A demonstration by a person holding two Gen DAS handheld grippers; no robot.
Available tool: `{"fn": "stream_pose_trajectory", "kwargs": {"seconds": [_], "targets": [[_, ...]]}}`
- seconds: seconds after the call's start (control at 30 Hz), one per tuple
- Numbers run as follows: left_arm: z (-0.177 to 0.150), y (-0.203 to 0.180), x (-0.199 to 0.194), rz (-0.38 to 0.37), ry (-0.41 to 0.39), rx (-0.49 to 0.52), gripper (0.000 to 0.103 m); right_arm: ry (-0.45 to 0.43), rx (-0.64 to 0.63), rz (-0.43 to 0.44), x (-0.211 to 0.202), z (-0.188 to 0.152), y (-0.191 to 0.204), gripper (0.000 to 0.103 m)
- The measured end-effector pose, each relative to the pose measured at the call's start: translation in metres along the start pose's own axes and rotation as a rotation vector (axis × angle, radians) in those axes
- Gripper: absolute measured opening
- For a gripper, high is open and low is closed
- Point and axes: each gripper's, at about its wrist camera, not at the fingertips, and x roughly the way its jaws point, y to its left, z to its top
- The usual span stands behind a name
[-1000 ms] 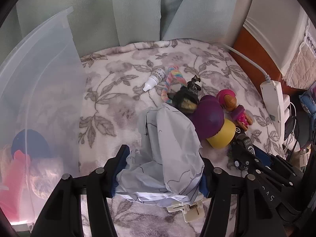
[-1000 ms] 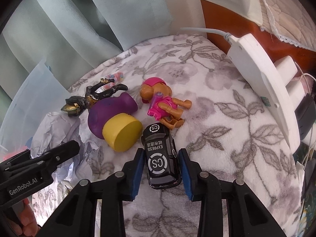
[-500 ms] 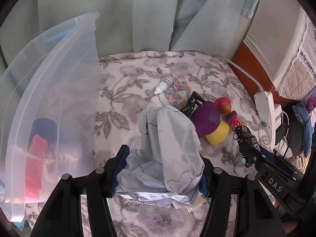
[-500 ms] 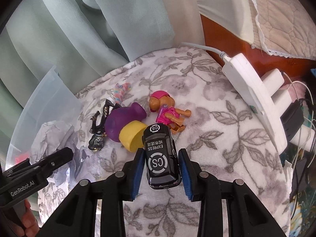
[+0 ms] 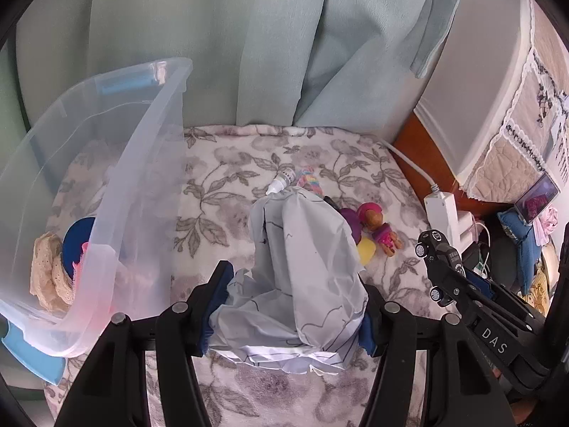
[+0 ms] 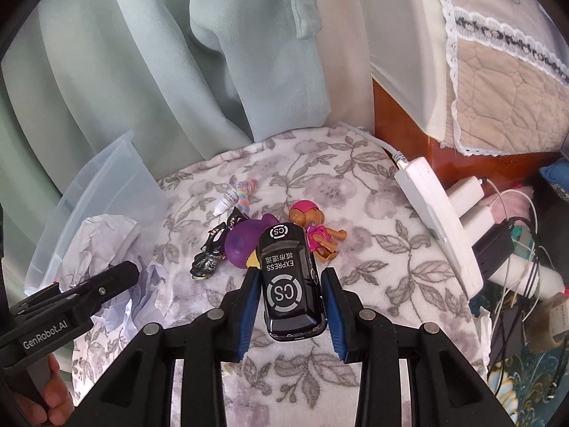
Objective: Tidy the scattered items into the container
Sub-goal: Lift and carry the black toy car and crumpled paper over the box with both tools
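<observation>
The crumpled paper fills the middle of the left wrist view and hides most of the purple toy and yellow cup behind it. The left gripper is clamped on that paper, above the floral blanket, with the clear container just to its left. Over on the right, the right gripper pinches the black toy car by its sides, and the car covers part of the pink dog figure. The dropper bottle and rainbow loop lie toward the blanket's far edge.
</observation>
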Motion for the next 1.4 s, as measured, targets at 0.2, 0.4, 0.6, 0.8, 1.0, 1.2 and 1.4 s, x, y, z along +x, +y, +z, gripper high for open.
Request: {"fn": "stream_pose_trajectory", "kwargs": {"seconds": [0.2, 0.4, 0.6, 0.8, 1.0, 1.2, 1.4], "targets": [[0.009, -0.003, -0.017, -0.014, -0.043, 0.017, 0.062, -0.046, -0.007, 0.02, -0.017, 0.015, 0.006, 0.038], [0.017, 0.005, -0.036, -0.063, -0.091, 0.009, 0.062, -0.096, 0.001, 0.035, -0.03, 0.034, 0.021, 0.038], [0.02, 0.006, -0.051, -0.088, -0.135, -0.001, 0.062, -0.111, -0.03, 0.057, -0.04, 0.038, 0.034, 0.038], [0.023, 0.015, -0.062, -0.084, -0.167, -0.037, 0.062, -0.122, -0.058, 0.086, -0.047, 0.04, 0.046, 0.038], [0.027, 0.015, -0.068, -0.107, -0.194, -0.076, 0.062, -0.116, -0.078, 0.095, -0.05, 0.044, 0.053, 0.038], [0.025, 0.025, -0.08, -0.104, -0.22, -0.077, 0.062, -0.132, -0.071, 0.115, -0.059, 0.042, 0.059, 0.038], [0.024, 0.037, -0.094, -0.102, -0.253, -0.105, 0.062, -0.149, -0.064, 0.156, -0.065, 0.047, 0.064, 0.038]]}}
